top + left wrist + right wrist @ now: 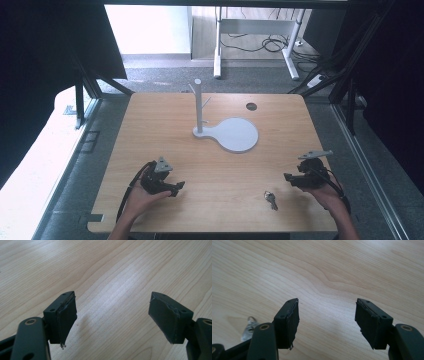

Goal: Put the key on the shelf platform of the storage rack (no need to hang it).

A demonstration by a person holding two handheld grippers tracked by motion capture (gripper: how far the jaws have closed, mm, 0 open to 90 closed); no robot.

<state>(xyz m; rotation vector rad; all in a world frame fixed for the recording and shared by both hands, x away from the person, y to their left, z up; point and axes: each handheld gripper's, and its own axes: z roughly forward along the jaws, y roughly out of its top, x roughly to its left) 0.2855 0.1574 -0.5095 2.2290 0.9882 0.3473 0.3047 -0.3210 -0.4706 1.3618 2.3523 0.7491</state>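
step: getting set to grab the key (271, 200)
key: flat on the table (165, 125) — just left of the right gripper (290, 178)
both grippers: wide open, holding nothing
next: right gripper down over key

No legible text, label, brand mark, number or sign is found in any of the three views. The worktop (165, 125) shows bare wood grain without markings. The white stand (227, 131) on it is plain. The key (271, 200) is too small and blurred for any stamping to be read. The pads of each hand-held gripper carry no lettering.
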